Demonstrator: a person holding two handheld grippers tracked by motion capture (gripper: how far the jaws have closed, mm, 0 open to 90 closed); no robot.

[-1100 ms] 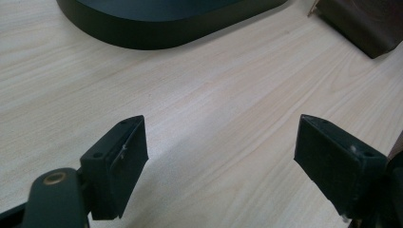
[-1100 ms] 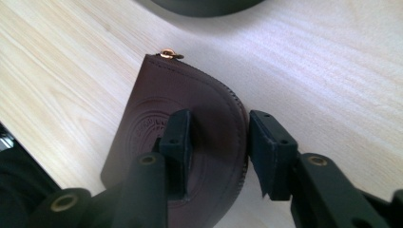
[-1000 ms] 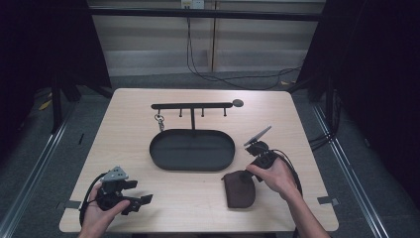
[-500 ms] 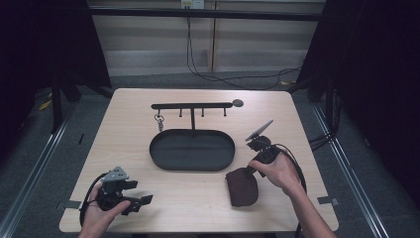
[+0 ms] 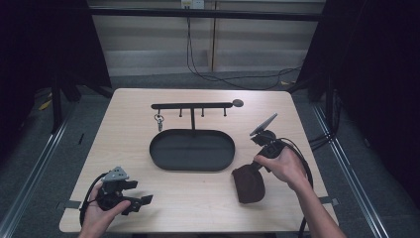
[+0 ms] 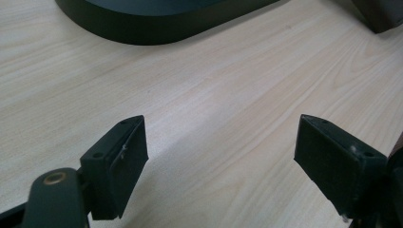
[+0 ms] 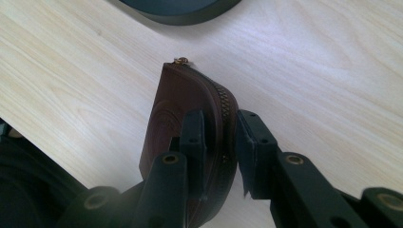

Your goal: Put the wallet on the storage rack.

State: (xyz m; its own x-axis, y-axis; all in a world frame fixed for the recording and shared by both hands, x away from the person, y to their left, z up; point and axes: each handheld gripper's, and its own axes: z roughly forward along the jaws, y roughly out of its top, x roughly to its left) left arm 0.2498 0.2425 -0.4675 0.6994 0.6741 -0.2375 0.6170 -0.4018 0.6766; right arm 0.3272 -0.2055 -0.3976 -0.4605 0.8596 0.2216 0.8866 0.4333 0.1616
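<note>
Pale wood desk carried a brown zip pouch beside the tray — the right claw had just been closing on its zippered edge for lifting; the left claw waited wide, empty.

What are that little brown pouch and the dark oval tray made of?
The brown pouch looks like smooth leather or an imitation, with a faint sheen, a stamped circle and a metal zip along its edge. The oval tray looks like matt black painted metal, though plastic is possible.
</note>
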